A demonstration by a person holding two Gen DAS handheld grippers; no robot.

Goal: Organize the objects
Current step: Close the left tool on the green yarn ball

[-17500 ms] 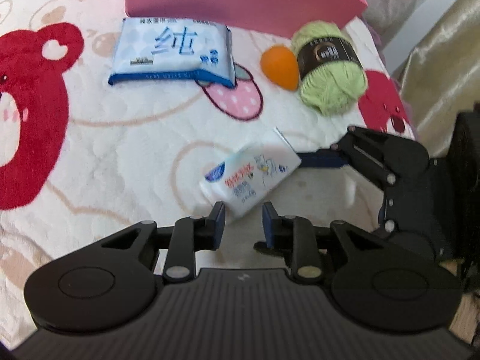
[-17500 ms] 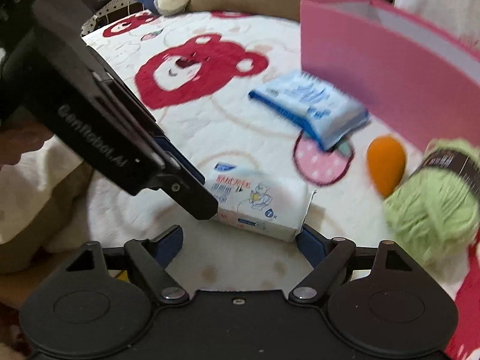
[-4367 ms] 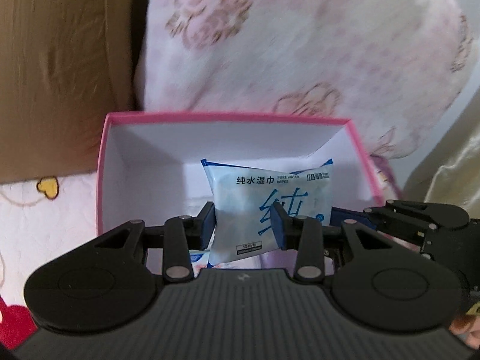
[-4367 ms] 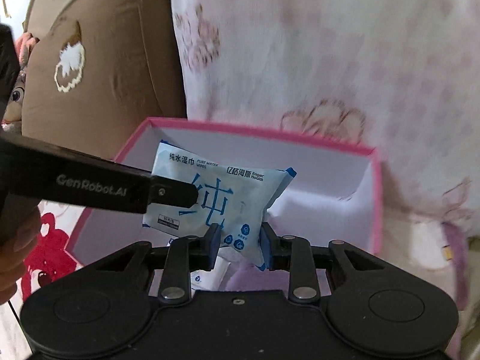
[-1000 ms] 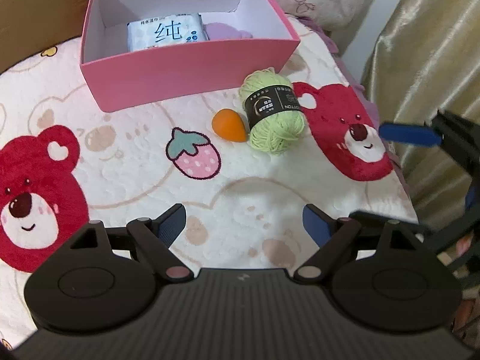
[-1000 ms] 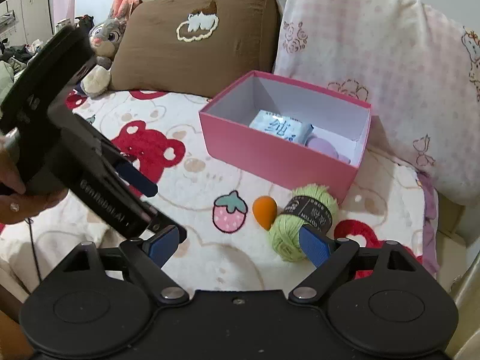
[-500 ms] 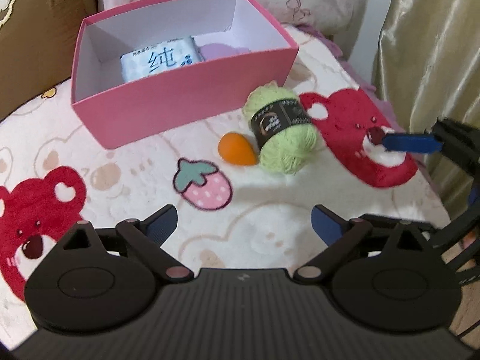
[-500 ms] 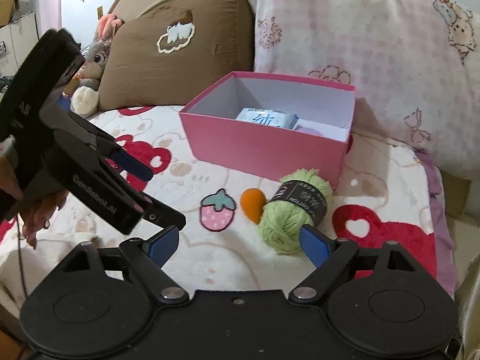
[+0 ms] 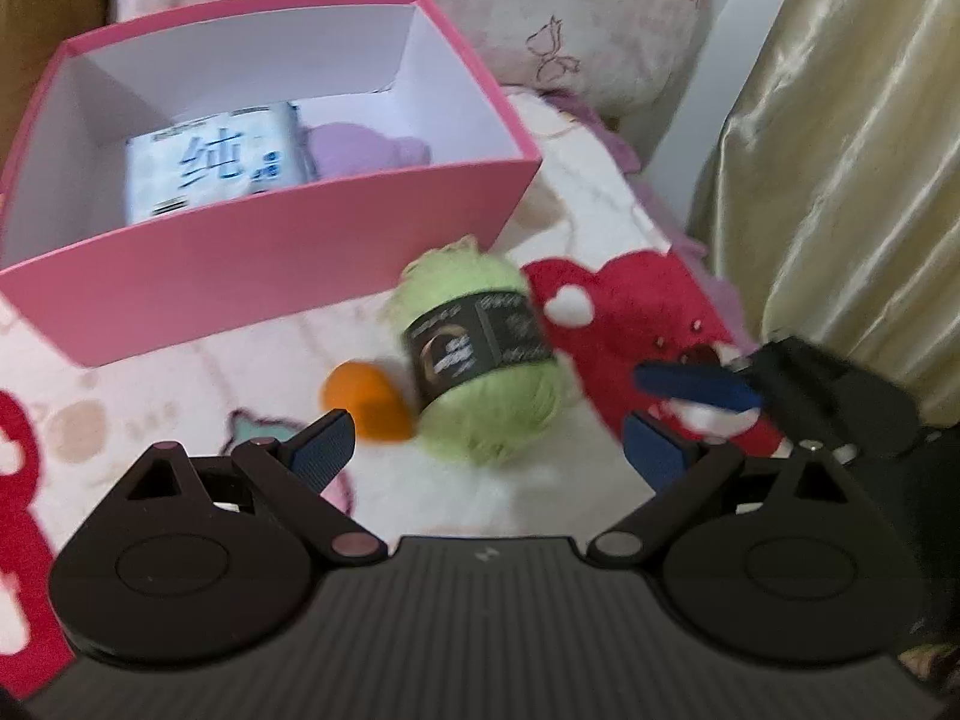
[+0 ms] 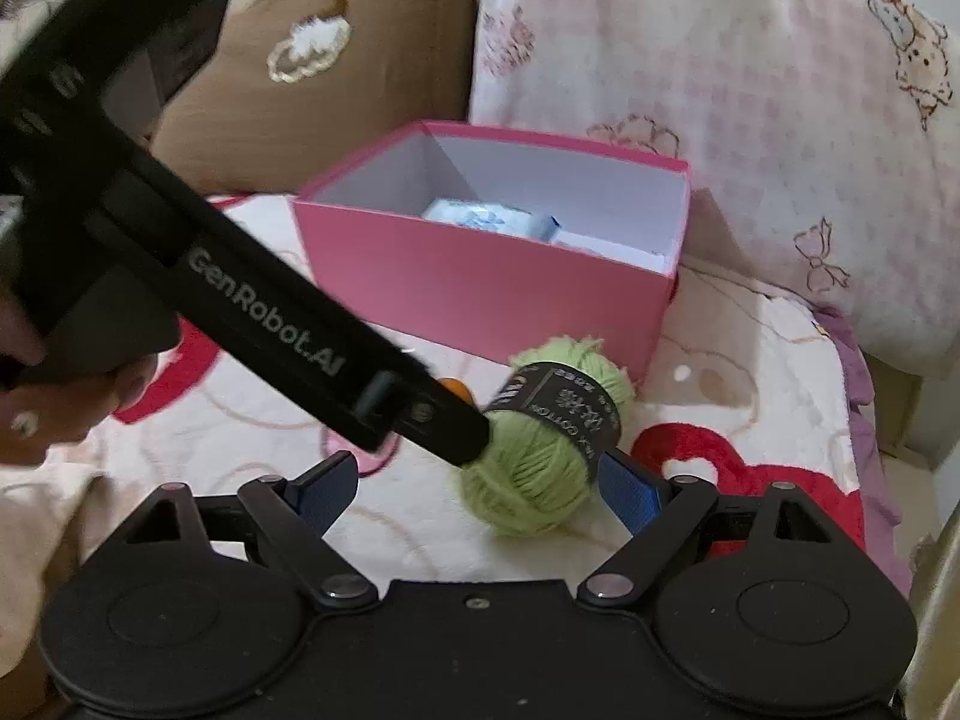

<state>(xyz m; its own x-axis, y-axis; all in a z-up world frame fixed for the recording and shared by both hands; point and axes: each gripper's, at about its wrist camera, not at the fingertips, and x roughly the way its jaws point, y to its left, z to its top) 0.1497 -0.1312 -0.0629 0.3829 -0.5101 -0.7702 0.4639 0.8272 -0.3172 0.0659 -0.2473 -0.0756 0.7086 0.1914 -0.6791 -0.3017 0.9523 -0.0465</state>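
Observation:
A green yarn ball [image 9: 480, 360] with a black label lies on the bear-print blanket, just in front of the pink box [image 9: 270, 276]. An orange egg-shaped sponge [image 9: 366, 399] lies at its left. The box holds a blue-white wipes pack [image 9: 210, 165] and a purple item [image 9: 366, 147]. My left gripper [image 9: 489, 450] is open and empty, close to the yarn. My right gripper [image 10: 480, 489] is open, with the yarn [image 10: 540, 456] near its right finger. The left gripper's body [image 10: 270, 330] crosses the right wrist view and hides most of the sponge.
A pink patterned pillow [image 10: 750, 120] and a brown pillow [image 10: 312, 78] stand behind the box. A gold curtain [image 9: 852, 150] hangs at the right, past the bed's edge. The right gripper's blue fingertip [image 9: 690, 387] shows at the right of the left wrist view.
Both grippers have moved forward and down toward the yarn ball and sponge, which now look larger and nearer. Both stay open. The objects have not moved.

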